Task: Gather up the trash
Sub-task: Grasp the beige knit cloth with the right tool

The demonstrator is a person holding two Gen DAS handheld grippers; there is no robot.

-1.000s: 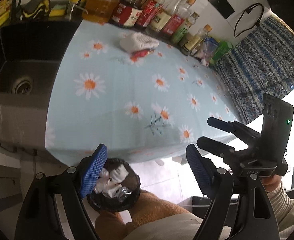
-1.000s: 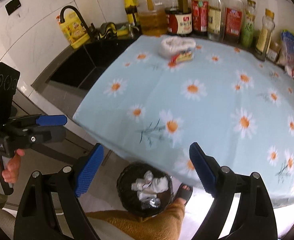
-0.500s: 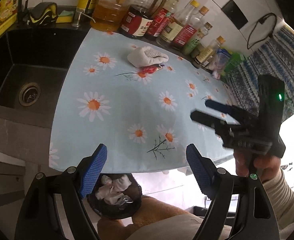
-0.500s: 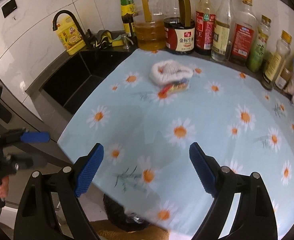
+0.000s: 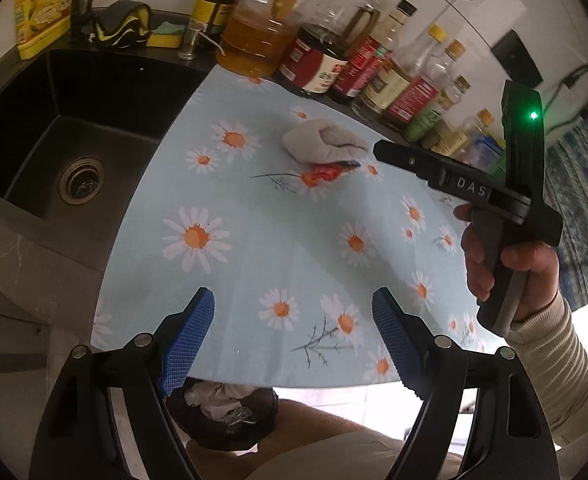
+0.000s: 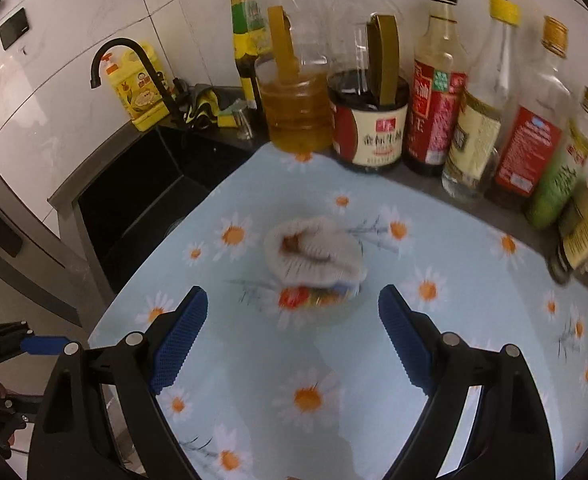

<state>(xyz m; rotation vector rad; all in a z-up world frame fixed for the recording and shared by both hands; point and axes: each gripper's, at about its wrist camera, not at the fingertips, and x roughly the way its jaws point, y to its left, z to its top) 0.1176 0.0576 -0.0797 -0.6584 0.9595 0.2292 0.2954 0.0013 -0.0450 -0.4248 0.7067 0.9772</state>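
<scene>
A crumpled white tissue wad (image 6: 313, 252) lies on the daisy-print tablecloth (image 6: 333, 360), with a red and yellow wrapper (image 6: 313, 298) just in front of it. My right gripper (image 6: 294, 336) is open and empty, hovering a little short of both. Tissue (image 5: 325, 144) and wrapper (image 5: 325, 170) also show in the left wrist view, partly behind the right gripper body (image 5: 465, 184). My left gripper (image 5: 294, 336) is open and empty above the table's near edge. Below it a black trash bin (image 5: 226, 416) holds white crumpled paper.
Several sauce and oil bottles (image 6: 373, 120) line the back of the counter. A black sink (image 5: 54, 140) with faucet (image 6: 134, 68) lies to the left. A patterned cloth (image 5: 573, 208) hangs at the right.
Both grippers moved up from over the bin and forward over the table. The right gripper has come much closer to the tissue and wrapper. Both stayed open.
</scene>
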